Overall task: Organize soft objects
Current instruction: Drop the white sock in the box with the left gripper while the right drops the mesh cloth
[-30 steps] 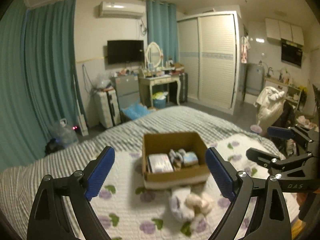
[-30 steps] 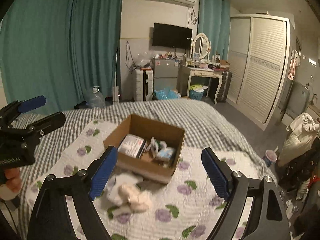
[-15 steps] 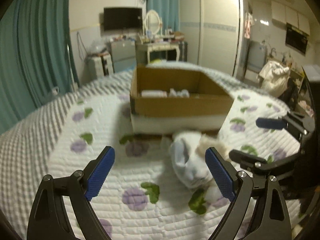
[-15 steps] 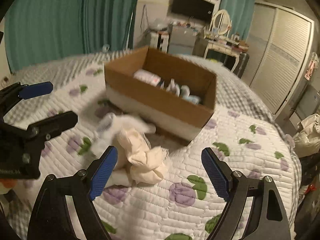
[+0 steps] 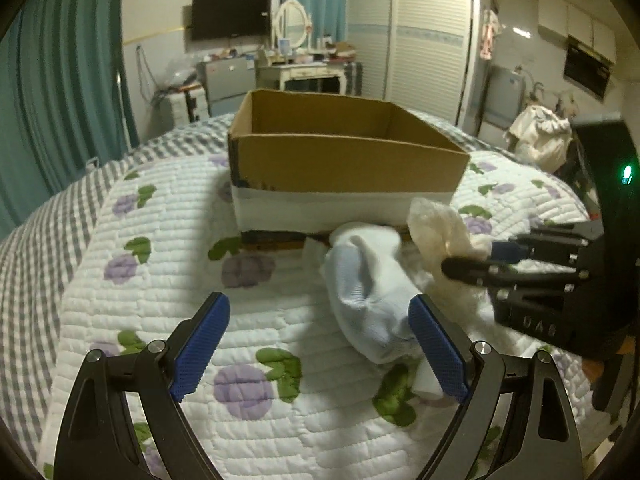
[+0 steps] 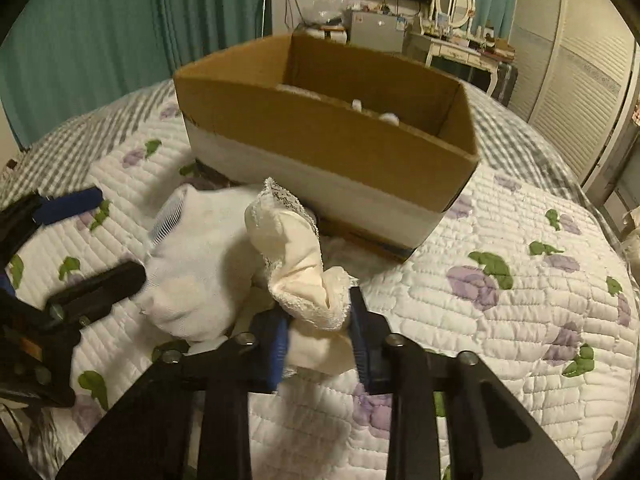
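Note:
A white sock [image 5: 368, 292] and a cream lace-trimmed sock [image 5: 440, 232] lie bunched on the quilt in front of a cardboard box [image 5: 344, 164]. My left gripper [image 5: 318, 308] is open and low over the quilt; the white sock lies by its right finger, untouched. My right gripper [image 6: 318, 316] is shut on the cream sock [image 6: 296, 256], whose cuff sticks up above the pads. Beside it on the left is the white sock [image 6: 200, 264], with the left gripper [image 6: 84, 244] beyond. The box [image 6: 320, 136] holds a few pale items, mostly hidden behind its wall.
The box and socks rest on a white quilt with purple flowers [image 5: 160, 280] over a grey checked bed cover [image 5: 48, 216]. Teal curtains [image 5: 60, 80], a dressing table [image 5: 304, 68] and a wardrobe [image 5: 424, 40] stand past the bed.
Both grippers have dropped down close to the quilt and the socks. The right gripper, open half a second ago, has closed on the cream sock. The left stays open.

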The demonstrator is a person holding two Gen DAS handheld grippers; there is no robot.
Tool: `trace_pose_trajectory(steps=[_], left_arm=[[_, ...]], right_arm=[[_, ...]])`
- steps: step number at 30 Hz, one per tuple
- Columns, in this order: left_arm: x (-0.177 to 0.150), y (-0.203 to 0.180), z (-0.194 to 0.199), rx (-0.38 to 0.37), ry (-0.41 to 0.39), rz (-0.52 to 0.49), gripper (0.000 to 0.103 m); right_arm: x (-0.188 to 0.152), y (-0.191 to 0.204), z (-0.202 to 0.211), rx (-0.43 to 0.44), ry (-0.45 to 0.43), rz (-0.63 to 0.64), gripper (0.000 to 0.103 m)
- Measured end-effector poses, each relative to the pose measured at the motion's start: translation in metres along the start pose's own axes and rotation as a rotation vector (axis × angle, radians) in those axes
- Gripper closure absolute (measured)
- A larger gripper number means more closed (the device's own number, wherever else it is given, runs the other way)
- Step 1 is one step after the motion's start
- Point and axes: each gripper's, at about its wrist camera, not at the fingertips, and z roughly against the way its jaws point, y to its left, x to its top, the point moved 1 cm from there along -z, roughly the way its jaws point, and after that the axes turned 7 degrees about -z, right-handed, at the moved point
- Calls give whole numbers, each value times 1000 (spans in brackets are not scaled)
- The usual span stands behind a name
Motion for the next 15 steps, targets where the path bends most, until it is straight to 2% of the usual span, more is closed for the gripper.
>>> trace_pose_trajectory(steps=[5,9,10,11,15], left_arm=[[4,-10,3,-53,-12,-12,11],[5,-16,-13,-90,12,-2,12],[5,-16,-17,-96,20,7,15],[7,-16,-24,-108,31,19,23],[4,-12,-46,-144,74,67,45]], right_arm=[[6,-1,22,-6,-67,-8,81],[10,-11,30,-24,-87,-38,81],[11,-15,30,-25,-85,-48,81],[12,-19,30,-32,-81,-61,81],[16,-28,29,-48,-69,-82,81]])
